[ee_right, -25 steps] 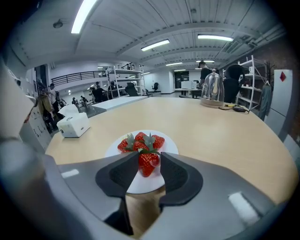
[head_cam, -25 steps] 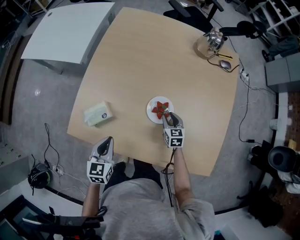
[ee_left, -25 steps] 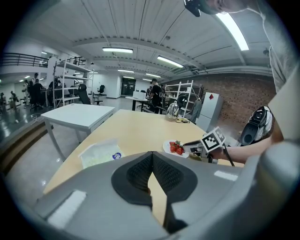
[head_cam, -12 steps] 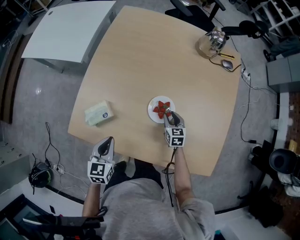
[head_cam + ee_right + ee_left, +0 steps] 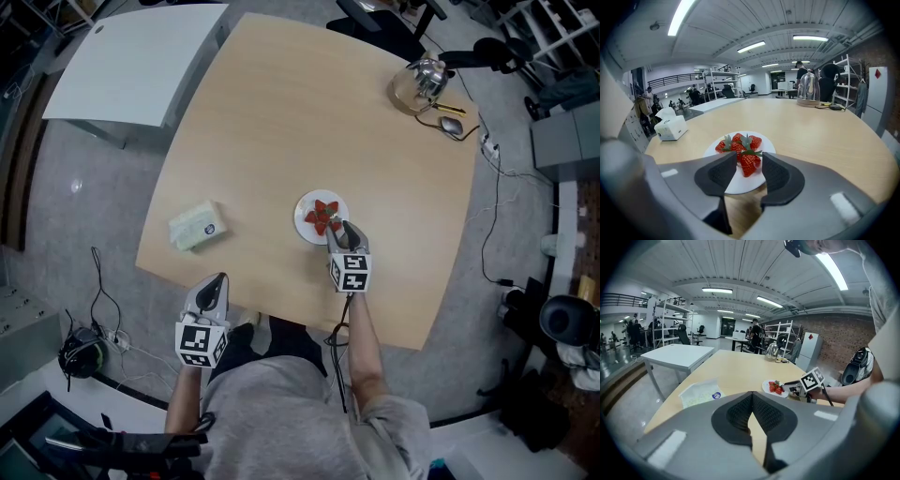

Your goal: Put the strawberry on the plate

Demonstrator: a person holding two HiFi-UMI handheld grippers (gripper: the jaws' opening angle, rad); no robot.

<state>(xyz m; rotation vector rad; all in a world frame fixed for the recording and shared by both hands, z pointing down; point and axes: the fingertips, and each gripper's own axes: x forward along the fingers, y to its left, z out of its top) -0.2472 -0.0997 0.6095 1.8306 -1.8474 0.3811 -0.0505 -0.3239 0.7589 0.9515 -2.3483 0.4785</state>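
A small white plate [image 5: 302,225] lies near the table's front edge with several red strawberries [image 5: 323,217] on it. My right gripper [image 5: 339,231] reaches over the plate's near rim. In the right gripper view one strawberry [image 5: 748,164] lies on the plate [image 5: 768,145] between the jaws, which are opening, and thin gaps show beside it. More strawberries [image 5: 738,142] sit just behind. My left gripper [image 5: 217,280] hangs off the table's front edge, its pads meeting at the tip [image 5: 752,401] with nothing in them. The left gripper view also shows the plate [image 5: 766,387] and the right gripper [image 5: 786,386].
A tissue pack [image 5: 197,226] lies at the table's left, also seen as a white box [image 5: 670,127]. A kettle [image 5: 427,80] stands at the far right corner beside small items. A white table [image 5: 141,61] stands beyond the left edge. Cables and headphones lie on the floor.
Hardly anything moved in the head view: the right gripper stays at the plate's near rim, and the left gripper stays off the table's edge.
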